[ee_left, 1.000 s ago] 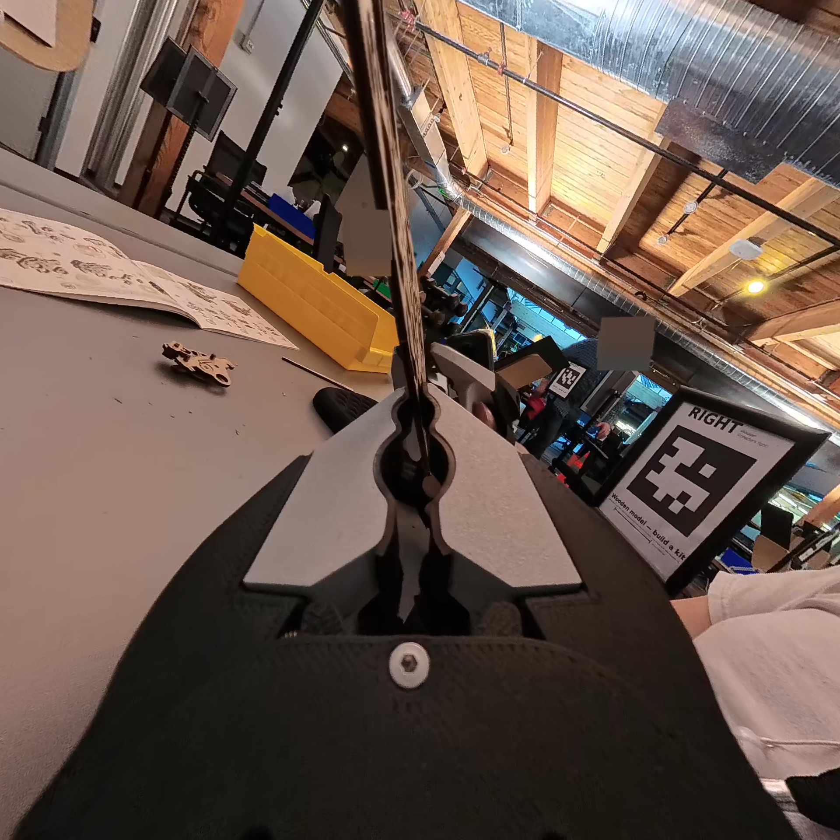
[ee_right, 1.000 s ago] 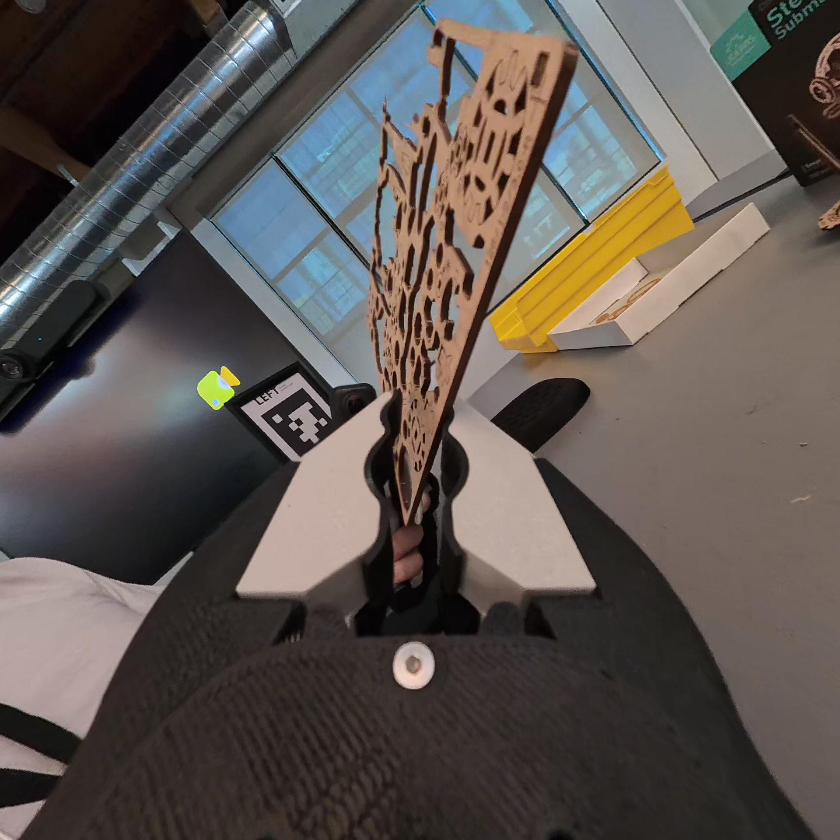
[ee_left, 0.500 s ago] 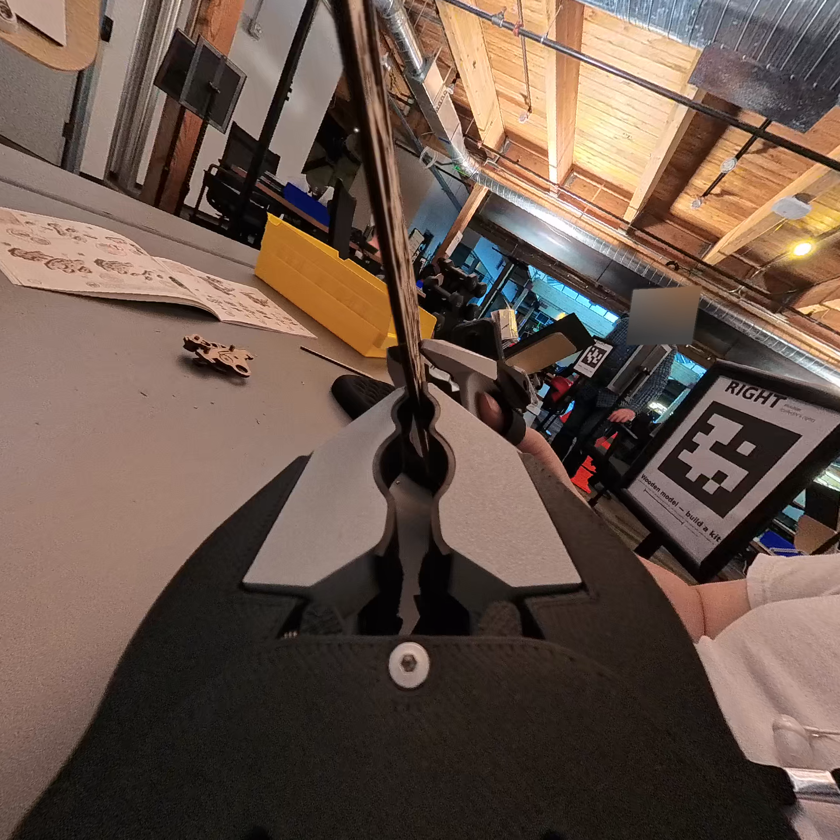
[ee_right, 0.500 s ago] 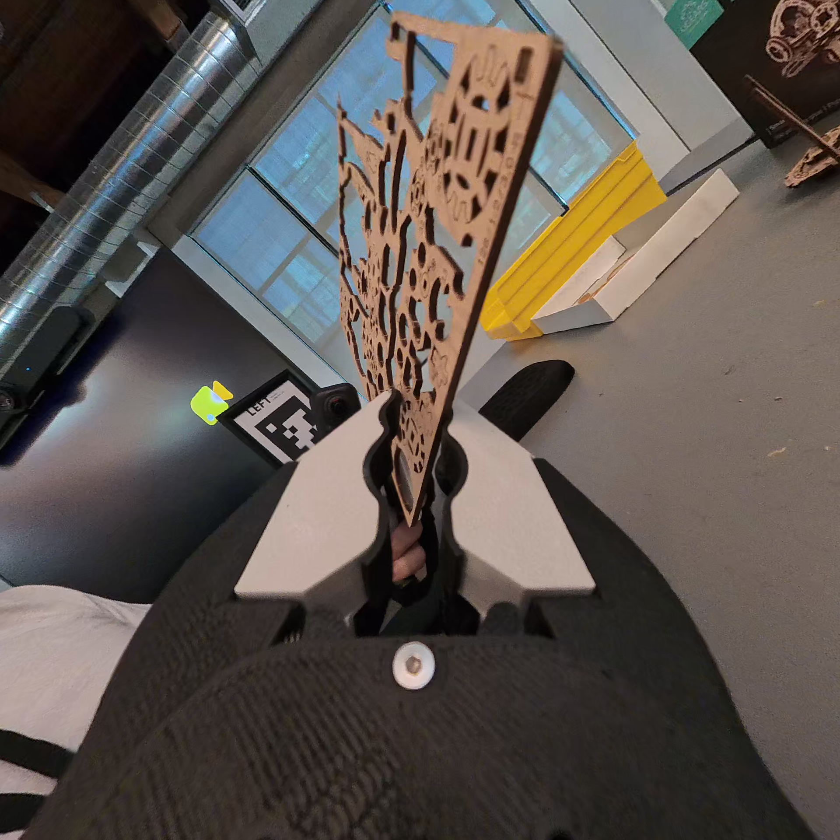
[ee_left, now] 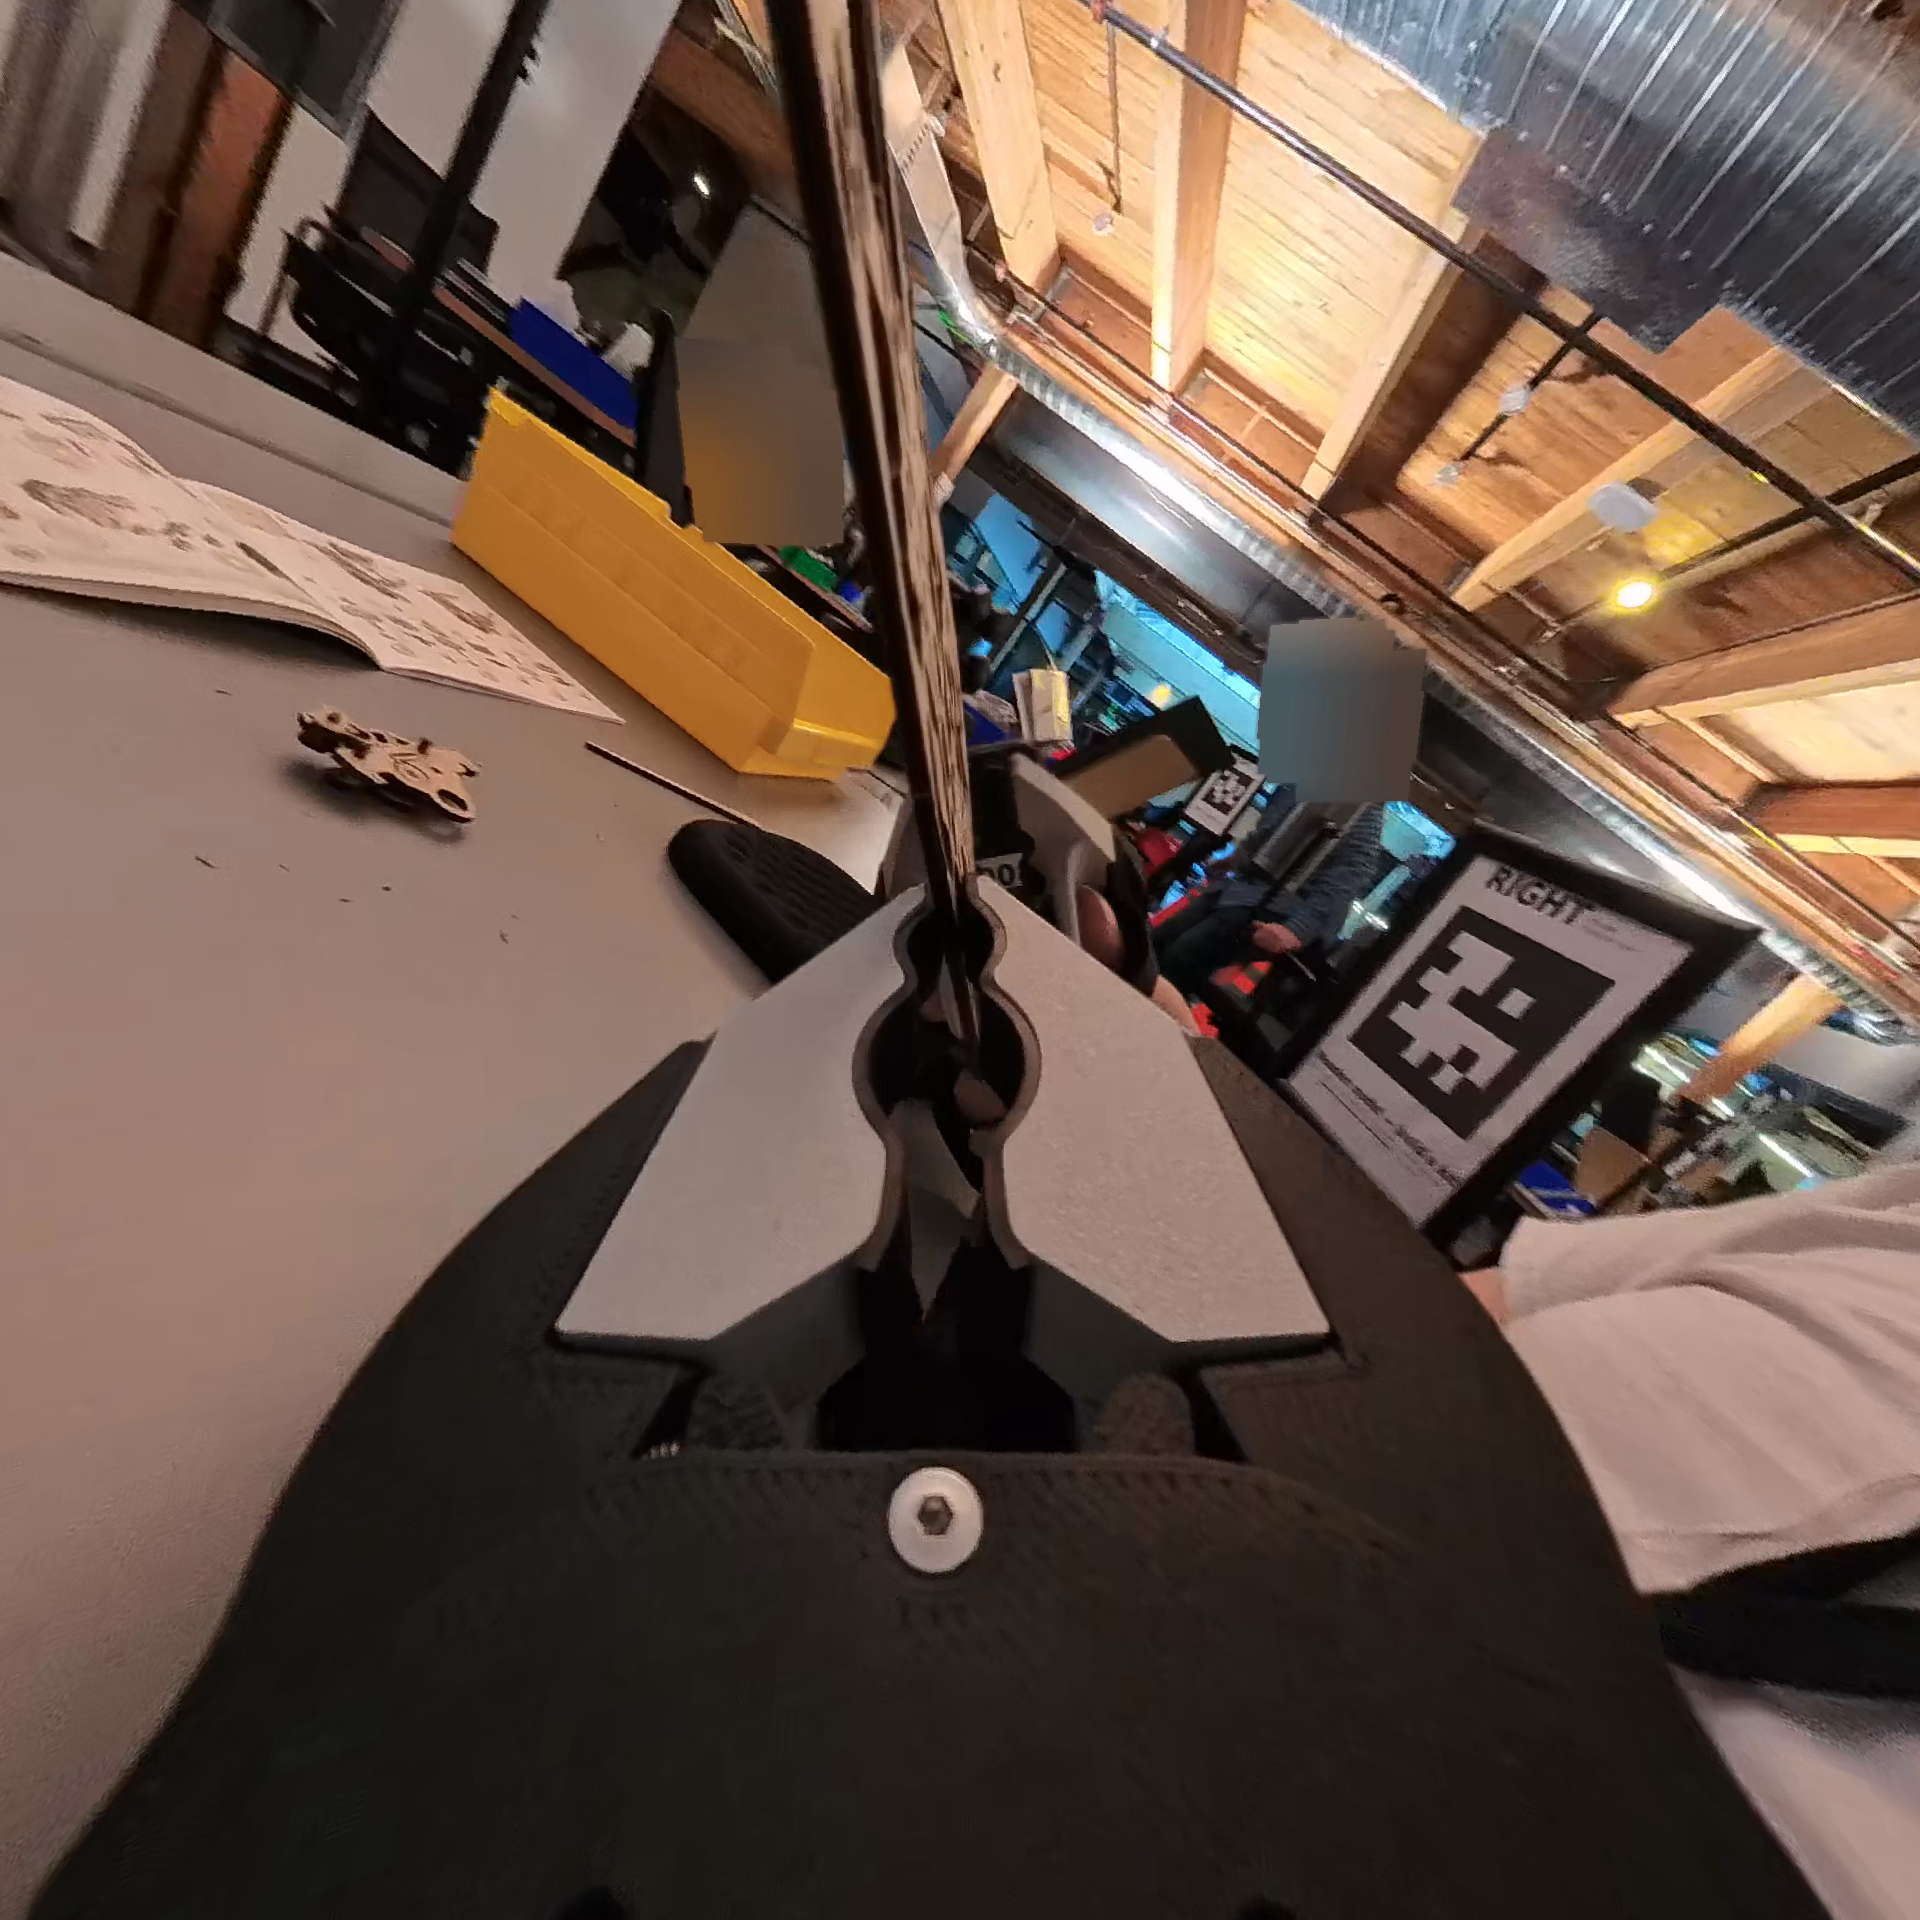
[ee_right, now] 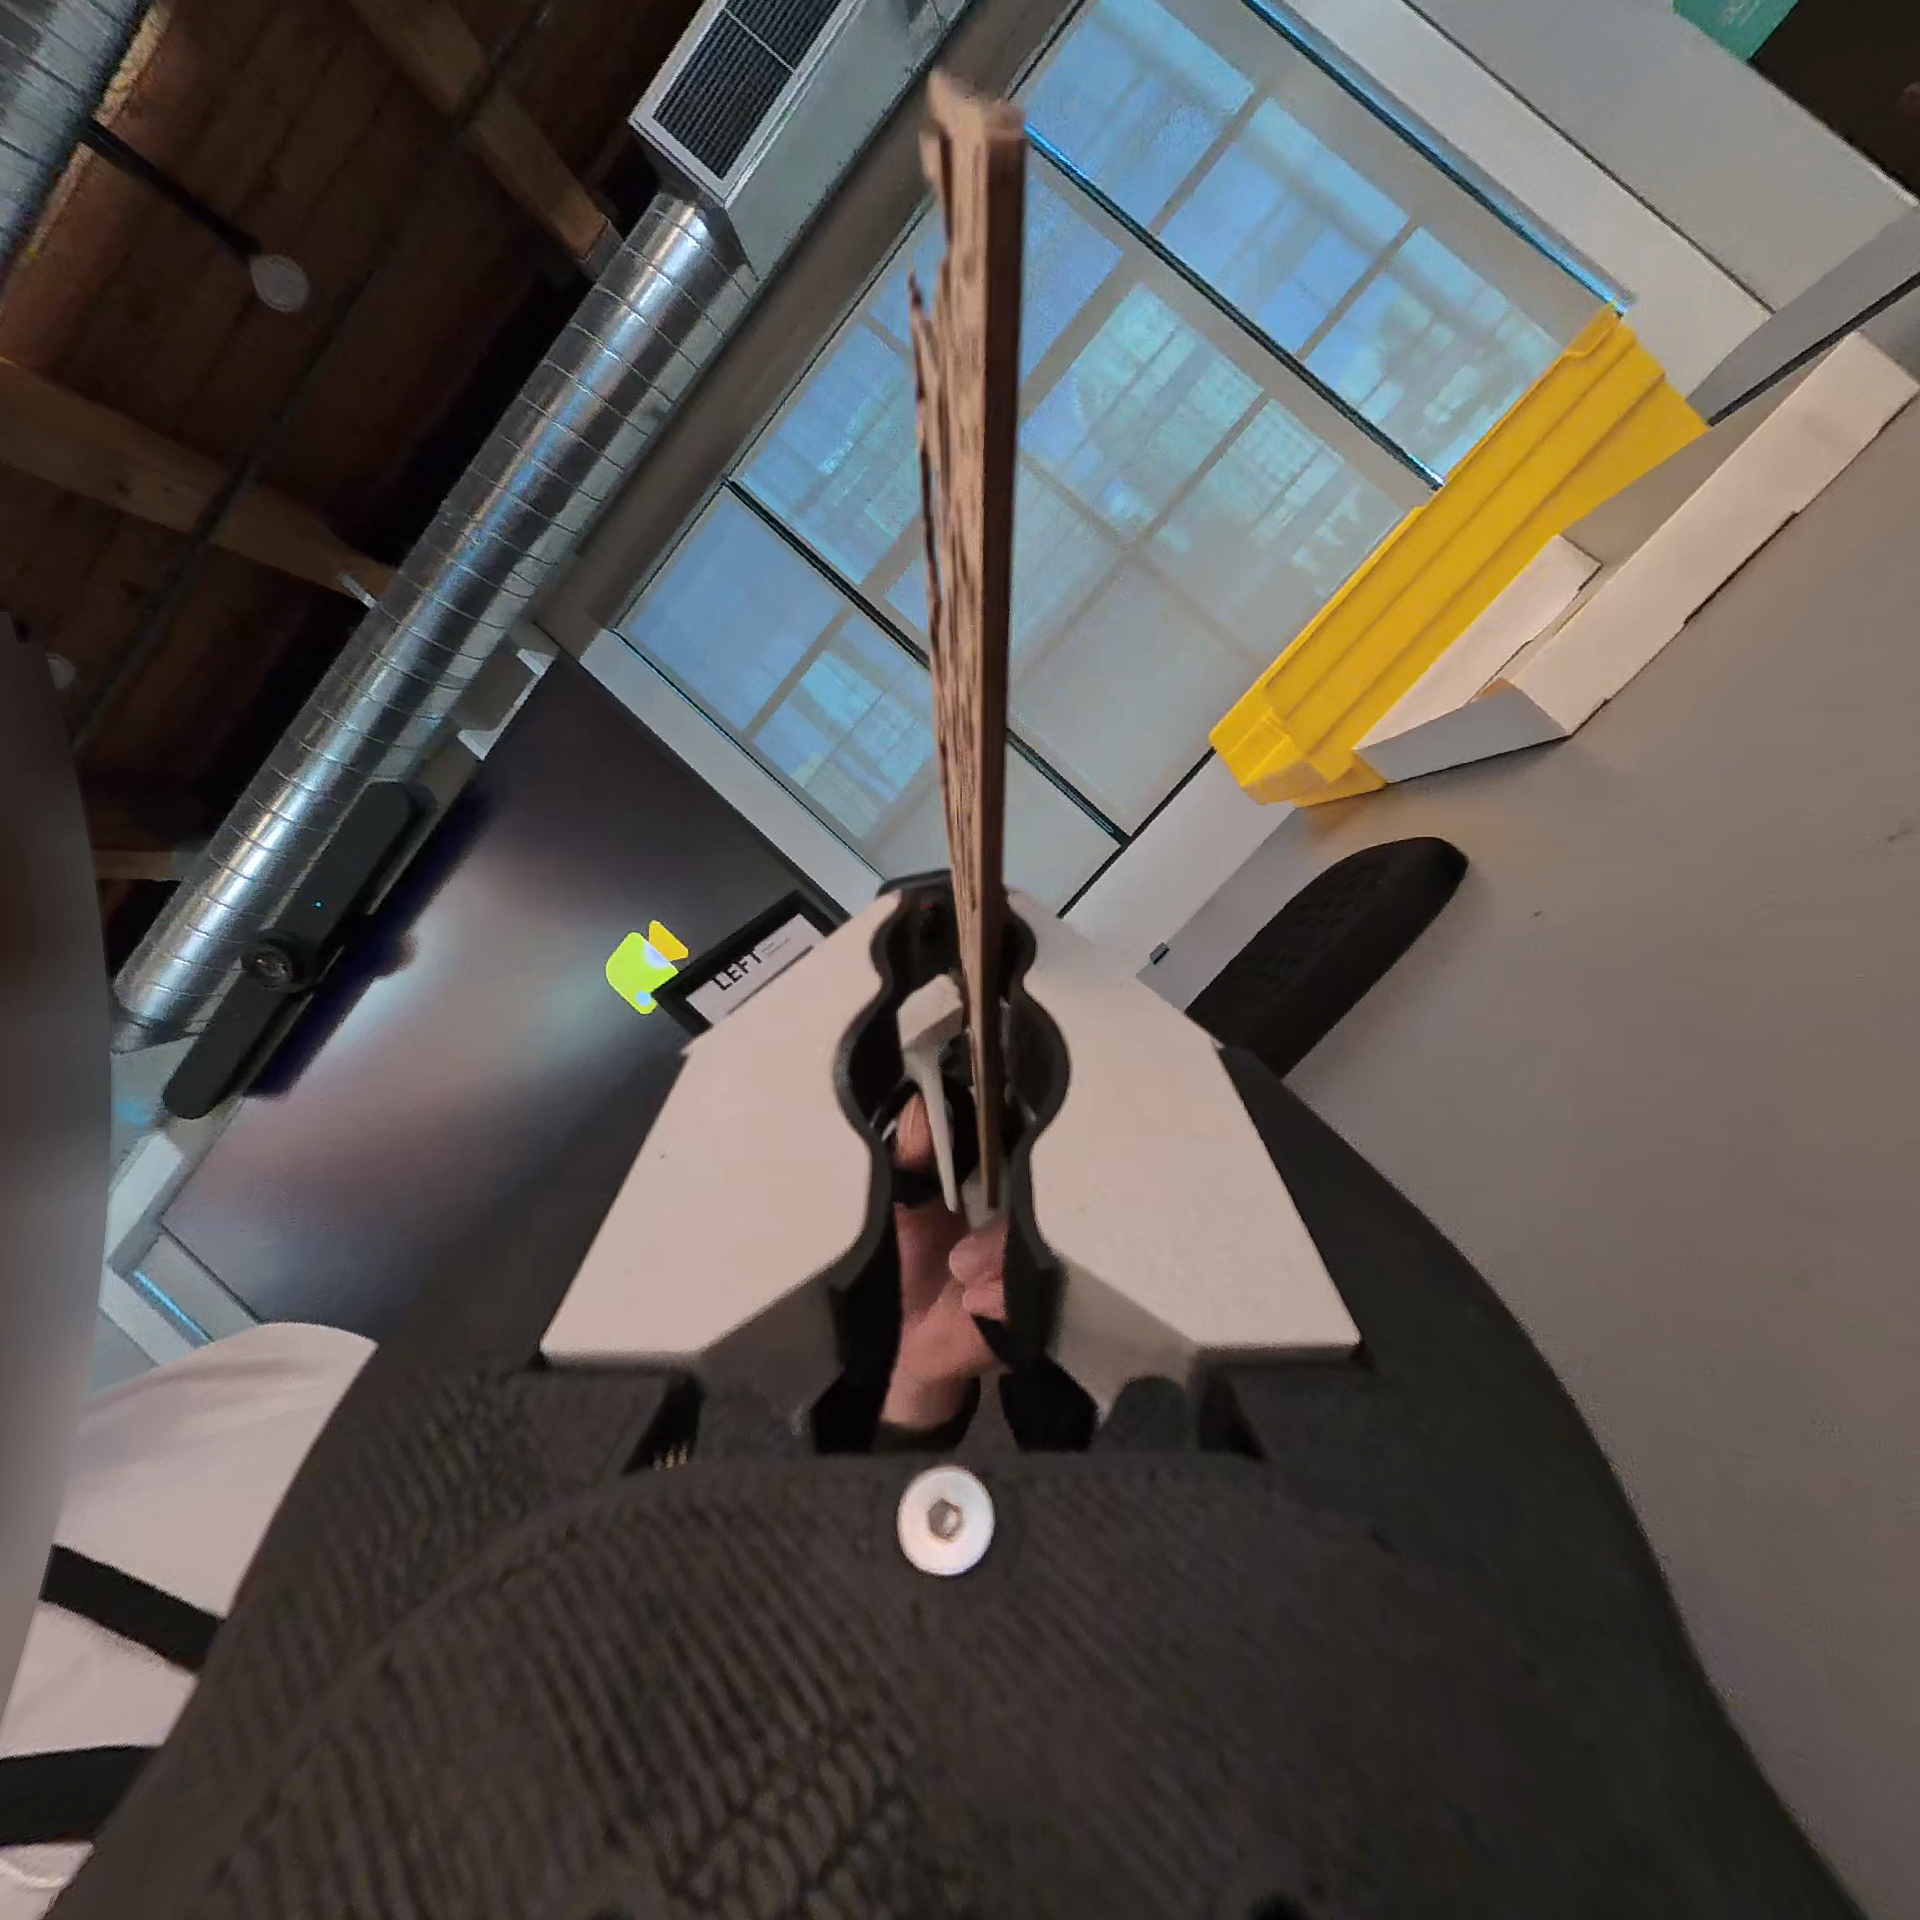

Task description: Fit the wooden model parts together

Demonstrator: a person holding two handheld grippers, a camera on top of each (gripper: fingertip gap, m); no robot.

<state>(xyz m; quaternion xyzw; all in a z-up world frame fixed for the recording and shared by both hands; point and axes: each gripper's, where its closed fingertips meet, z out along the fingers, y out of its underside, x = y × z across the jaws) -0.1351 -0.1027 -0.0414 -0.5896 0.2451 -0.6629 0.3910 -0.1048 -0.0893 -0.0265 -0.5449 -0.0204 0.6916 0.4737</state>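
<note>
A thin laser-cut wooden parts sheet (ee_left: 883, 447) stands upright and edge-on, clamped at its lower edge by both grippers. My left gripper (ee_left: 948, 920) is shut on it from one side. My right gripper (ee_right: 961, 909) is shut on the same sheet (ee_right: 971, 499) from the other side. Behind the sheet in the left wrist view, part of the right gripper's handle (ee_left: 1060, 831) shows with a finger on it. A small assembled wooden piece (ee_left: 390, 764) lies on the grey table (ee_left: 260, 1091) to the left.
An open instruction booklet (ee_left: 208, 551), a yellow bin (ee_left: 665, 613) and a thin dark stick (ee_left: 665, 779) lie on the table. A black mesh object (ee_right: 1340, 935) and a white box (ee_right: 1621, 623) sit to the right. A marker sign (ee_left: 1475, 1029) and a white sleeve (ee_left: 1714, 1351) are close by. The tips of one gripper are about 4 centimetres away from the tips of the other.
In the right wrist view the sheet has turned from showing its cut-out face to edge-on. Both grippers stay shut on it; the views have swung a little.
</note>
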